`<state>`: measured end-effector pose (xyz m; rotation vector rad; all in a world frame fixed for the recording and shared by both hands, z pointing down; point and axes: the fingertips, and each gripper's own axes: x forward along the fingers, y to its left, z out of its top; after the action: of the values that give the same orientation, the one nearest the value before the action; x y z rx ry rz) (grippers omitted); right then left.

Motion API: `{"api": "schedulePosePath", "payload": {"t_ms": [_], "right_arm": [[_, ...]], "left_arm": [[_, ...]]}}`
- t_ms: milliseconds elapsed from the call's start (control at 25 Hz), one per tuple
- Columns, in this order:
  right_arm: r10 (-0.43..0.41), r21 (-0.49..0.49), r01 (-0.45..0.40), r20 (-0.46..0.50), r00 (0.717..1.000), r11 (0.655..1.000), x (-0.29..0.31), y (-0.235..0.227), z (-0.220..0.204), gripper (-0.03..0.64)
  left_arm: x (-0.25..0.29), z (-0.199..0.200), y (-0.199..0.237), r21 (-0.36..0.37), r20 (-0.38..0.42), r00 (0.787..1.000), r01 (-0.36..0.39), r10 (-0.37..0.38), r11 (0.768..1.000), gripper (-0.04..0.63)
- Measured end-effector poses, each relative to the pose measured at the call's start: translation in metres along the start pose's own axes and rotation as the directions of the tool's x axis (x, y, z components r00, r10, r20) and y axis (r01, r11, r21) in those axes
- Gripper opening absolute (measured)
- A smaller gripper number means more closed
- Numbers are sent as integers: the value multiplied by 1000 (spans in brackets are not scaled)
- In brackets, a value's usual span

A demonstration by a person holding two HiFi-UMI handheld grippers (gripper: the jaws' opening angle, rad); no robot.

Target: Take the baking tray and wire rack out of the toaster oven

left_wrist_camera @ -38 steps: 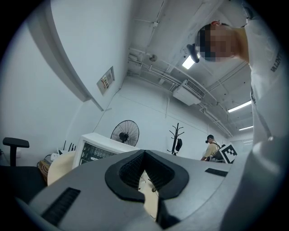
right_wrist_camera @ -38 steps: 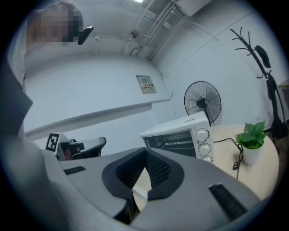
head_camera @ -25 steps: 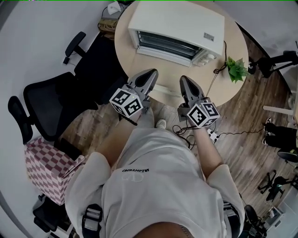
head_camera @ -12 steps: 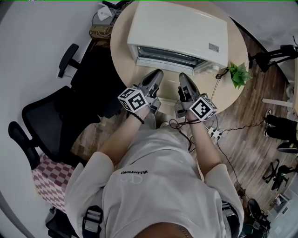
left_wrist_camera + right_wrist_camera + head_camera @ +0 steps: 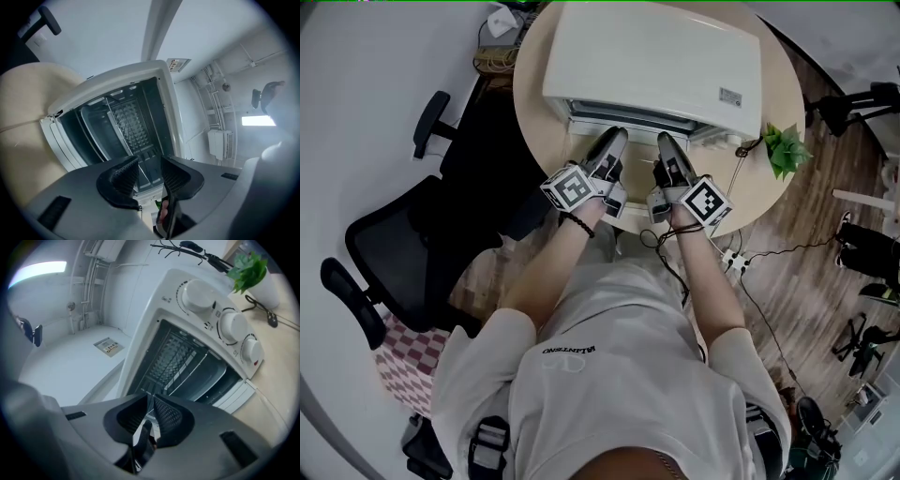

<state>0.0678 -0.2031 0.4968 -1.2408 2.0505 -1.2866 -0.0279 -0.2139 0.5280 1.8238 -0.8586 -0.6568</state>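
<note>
Baking tray (image 5: 91,129) and wire rack (image 5: 180,359) deep inside toaster oven (image 5: 656,56), invisible overhead.

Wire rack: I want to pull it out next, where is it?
In the left gripper view's centre, the wire rack is inside the open toaster oven, close beside the baking tray.

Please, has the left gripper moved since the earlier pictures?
Yes. The left gripper has advanced across the table to the open front of the toaster oven; its jaws have just been opening, nothing between them.
</note>
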Motion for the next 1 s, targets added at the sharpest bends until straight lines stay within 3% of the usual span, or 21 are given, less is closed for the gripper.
{"api": "schedulePosePath", "payload": {"t_ms": [240, 320, 880, 1000], "right_arm": [[-1, 84, 2, -4, 1000, 996, 18, -27, 7, 43], [9, 104, -9, 6, 1000, 995, 24, -34, 10, 104], [-16, 274, -19, 124, 992, 961, 50, -66, 19, 98], [-18, 300, -21, 127, 992, 954, 50, -68, 19, 98]], "left_arm": [[22, 2, 9, -49, 35, 999, -16, 18, 999, 150], [27, 2, 15, -53, 42, 999, -20, 22, 998, 150], [60, 17, 46, -134, 101, 995, 4, 9, 991, 150], [60, 20, 47, -188, 119, 993, 13, 10, 982, 149]]}}
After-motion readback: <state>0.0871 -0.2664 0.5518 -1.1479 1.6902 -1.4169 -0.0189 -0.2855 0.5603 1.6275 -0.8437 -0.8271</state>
